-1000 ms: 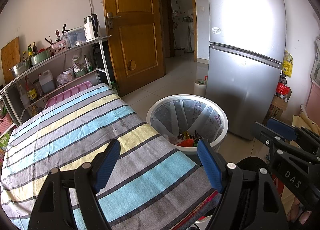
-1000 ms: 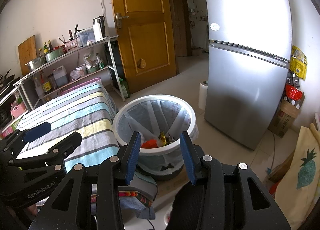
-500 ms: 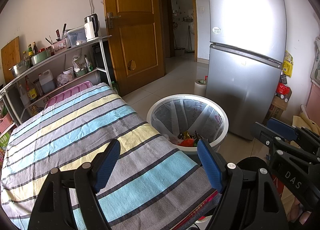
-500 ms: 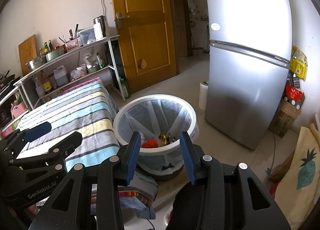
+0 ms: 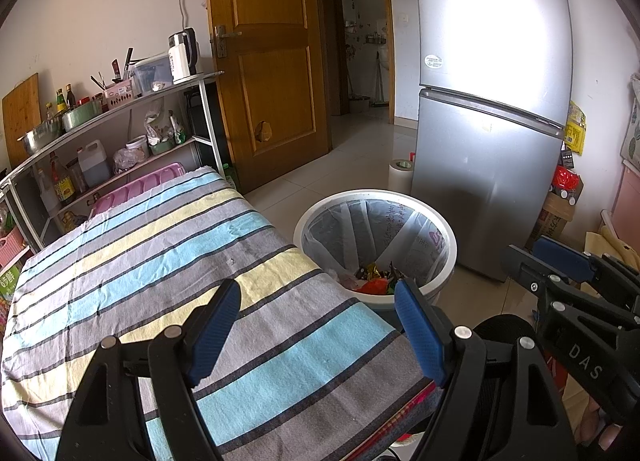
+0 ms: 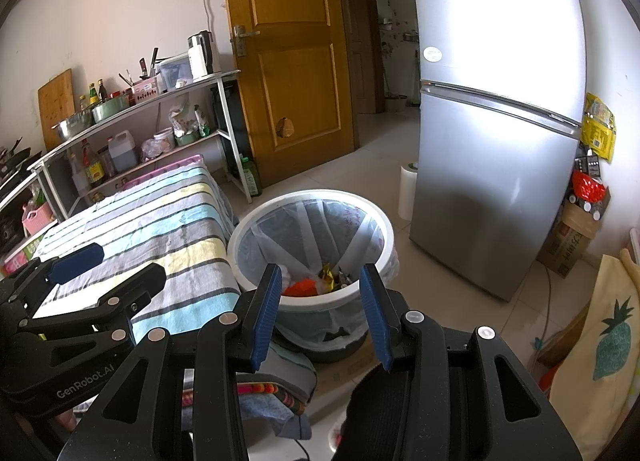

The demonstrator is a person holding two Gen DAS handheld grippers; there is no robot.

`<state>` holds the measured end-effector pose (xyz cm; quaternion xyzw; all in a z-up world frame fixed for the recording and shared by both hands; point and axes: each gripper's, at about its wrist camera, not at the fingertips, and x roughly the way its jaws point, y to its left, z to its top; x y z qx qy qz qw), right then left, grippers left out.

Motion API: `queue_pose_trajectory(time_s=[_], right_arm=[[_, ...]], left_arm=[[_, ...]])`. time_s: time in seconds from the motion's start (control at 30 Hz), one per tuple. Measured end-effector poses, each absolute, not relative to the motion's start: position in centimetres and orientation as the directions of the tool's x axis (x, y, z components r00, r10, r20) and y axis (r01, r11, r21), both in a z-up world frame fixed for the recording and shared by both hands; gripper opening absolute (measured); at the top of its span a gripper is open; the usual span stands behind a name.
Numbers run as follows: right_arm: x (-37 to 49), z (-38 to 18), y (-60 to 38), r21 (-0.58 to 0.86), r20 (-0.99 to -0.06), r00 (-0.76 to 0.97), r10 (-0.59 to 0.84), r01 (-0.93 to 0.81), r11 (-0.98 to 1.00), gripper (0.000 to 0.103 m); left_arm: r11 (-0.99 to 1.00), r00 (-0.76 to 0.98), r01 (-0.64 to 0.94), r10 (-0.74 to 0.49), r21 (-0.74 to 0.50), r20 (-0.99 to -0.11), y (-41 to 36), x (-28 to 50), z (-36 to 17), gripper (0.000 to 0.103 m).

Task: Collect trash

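Note:
A round white bin (image 5: 448, 257) (image 6: 380, 217) lined with a clear bag stands on the floor beside the table's near corner. Crumpled trash (image 5: 374, 281) (image 6: 316, 283), orange and gold, lies at its bottom. My left gripper (image 5: 320, 301) hangs open above the striped tablecloth (image 5: 140, 261) near that corner, nothing between its blue pads. My right gripper (image 6: 318, 293) is open too, empty, held over the floor in front of the bin. Each gripper shows at the edge of the other's view, the right gripper (image 5: 560, 285) and the left gripper (image 6: 100, 273).
A silver fridge (image 5: 488, 133) stands right behind the bin, a paper roll (image 5: 400, 177) at its foot. A wooden door (image 5: 272, 61) and a metal shelf (image 5: 120, 109) with bottles and pots line the far wall. Boxes and bags (image 6: 576, 221) crowd the right.

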<state>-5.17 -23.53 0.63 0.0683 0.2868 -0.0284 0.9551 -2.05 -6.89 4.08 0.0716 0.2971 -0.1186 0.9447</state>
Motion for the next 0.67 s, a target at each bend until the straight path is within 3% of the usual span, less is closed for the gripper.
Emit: queue_pose_trajectory(time_s=[0.67], right_arm=[[-5.07, 0.65, -23.34, 0.114, -0.554, 0.833, -0.011, 0.088, 0.99, 0.042]], left_arm=[[0.962, 0.794, 0.267, -0.182, 0.064, -0.579, -6.79, -2.0, 4.03, 0.081]])
